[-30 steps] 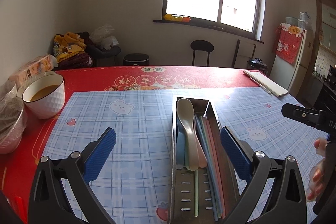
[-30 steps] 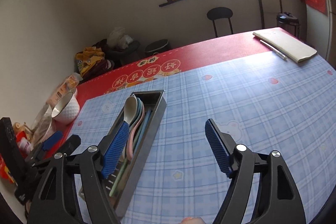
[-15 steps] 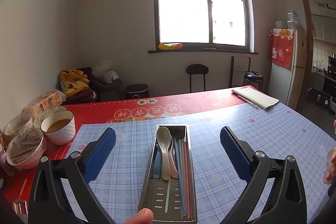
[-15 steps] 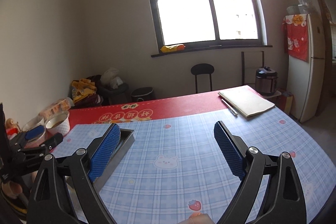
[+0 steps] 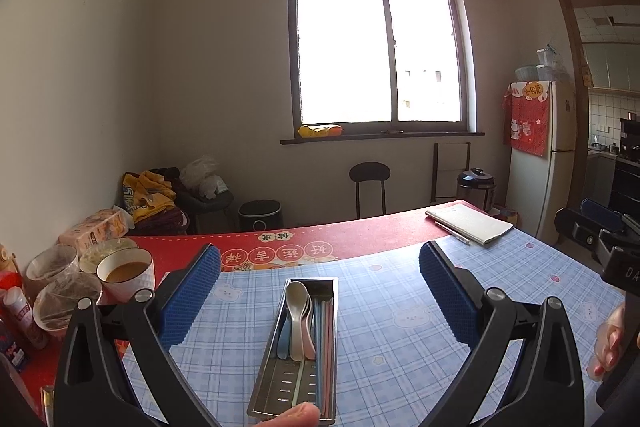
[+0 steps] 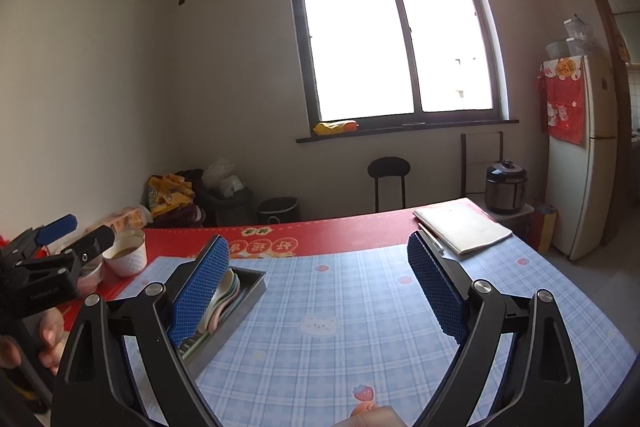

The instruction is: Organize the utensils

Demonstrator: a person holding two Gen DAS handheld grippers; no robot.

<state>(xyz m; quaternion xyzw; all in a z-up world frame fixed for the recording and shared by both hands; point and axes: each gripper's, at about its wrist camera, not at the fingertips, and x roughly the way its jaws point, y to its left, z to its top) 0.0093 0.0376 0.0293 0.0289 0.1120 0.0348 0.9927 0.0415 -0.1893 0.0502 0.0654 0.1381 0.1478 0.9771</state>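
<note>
Both grippers hover empty, the left gripper [image 5: 320,301] and right gripper [image 6: 318,291] with fingers wide apart. The spoons [image 5: 298,319] and chopsticks [image 5: 325,339] lie in the metal tray [image 5: 267,393] on the desk [image 5: 400,339]. A careless sweep leftward could topple the full bowl [image 5: 126,277] beyond.

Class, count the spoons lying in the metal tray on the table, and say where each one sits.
3 visible: a cream plastic spoon on top, a pink spoon under its right edge, a blue spoon under its left, all stacked in the steel tray. More may hide beneath.
</note>
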